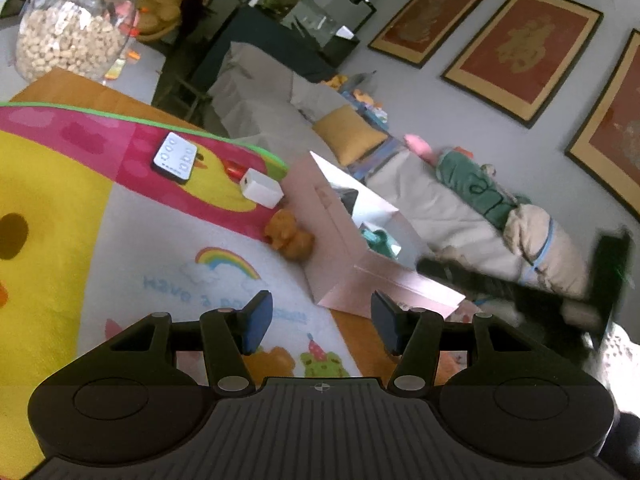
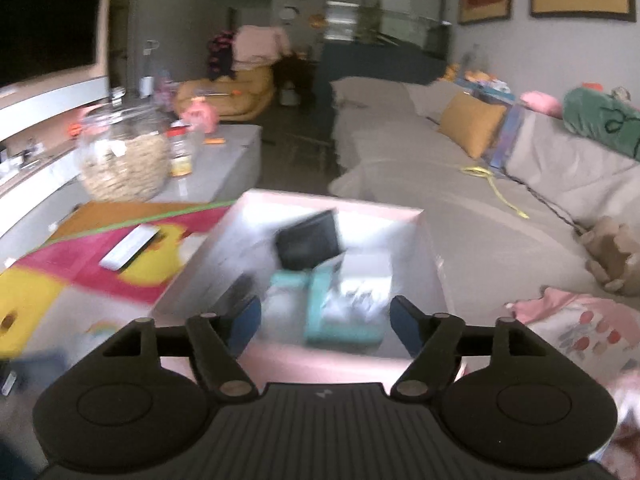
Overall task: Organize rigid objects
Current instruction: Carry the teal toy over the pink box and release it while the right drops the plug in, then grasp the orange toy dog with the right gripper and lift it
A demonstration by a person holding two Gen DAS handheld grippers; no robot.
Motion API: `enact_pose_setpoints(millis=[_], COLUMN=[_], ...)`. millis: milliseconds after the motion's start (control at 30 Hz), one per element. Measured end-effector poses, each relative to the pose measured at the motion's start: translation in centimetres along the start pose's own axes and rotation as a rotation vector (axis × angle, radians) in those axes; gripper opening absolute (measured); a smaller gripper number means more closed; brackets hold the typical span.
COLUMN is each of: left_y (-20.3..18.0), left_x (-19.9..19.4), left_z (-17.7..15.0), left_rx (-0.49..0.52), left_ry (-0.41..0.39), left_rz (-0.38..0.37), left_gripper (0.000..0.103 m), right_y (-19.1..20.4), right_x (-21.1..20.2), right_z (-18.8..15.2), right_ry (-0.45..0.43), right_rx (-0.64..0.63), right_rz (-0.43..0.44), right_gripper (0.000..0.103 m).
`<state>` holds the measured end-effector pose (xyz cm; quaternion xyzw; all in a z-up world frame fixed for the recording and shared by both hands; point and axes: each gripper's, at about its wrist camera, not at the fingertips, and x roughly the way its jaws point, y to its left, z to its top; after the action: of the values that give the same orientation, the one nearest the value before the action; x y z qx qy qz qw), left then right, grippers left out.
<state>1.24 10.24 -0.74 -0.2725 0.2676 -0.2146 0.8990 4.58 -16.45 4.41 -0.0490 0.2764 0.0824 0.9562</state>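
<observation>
Jaws apart on both empty grippers, left gripper (image 1: pixel 322 322) and right gripper (image 2: pixel 326 322) (blurred), above the pale pink cardboard box (image 2: pixel 430 256); a white remote control (image 1: pixel 175 157) lies beyond.

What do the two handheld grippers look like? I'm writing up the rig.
Both match: the left gripper and right gripper have a black ribbed body, round black side housings, black linkage arms with silver pivot pins, and blue pads on the fingers. No cables or sleeves show.
</observation>
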Motion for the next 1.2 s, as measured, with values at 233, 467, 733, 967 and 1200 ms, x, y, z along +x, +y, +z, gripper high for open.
enact_pose_setpoints(millis=[233, 467, 733, 967, 1200], left_y=[-0.9, -0.6, 0.6, 1.1, 0.9], left_x=[2.2, 7.9, 14.1, 13.2, 9.5], left_z=[2.7, 7.9, 8.7, 7.8, 5.9], left_rx=[0.012, -0.043, -0.066, -0.019, -0.004], left_ry=[0.048, 0.094, 0.186, 0.219, 0.237], left_rz=[0.062, 0.124, 0.201, 0.169, 0.146], left_gripper=[0.048, 0.029, 0.029, 0.030, 0.029], right_y=[1.8, 1.3, 0.0, -0.3, -0.2], right_x=[-3.0, -3.1, -2.6, -2.8, -2.8], right_z=[-5.3, -7.3, -7.5, -7.7, -7.6], right_ry=[0.011, -0.022, -0.011, -0.023, -0.017], right_rx=[-0.045, 0.029, 0.113, 0.127, 0.115], right_rz=[0.094, 0.108, 0.142, 0.154, 0.154], right_gripper=[0.074, 0.074, 0.075, 0.075, 0.075])
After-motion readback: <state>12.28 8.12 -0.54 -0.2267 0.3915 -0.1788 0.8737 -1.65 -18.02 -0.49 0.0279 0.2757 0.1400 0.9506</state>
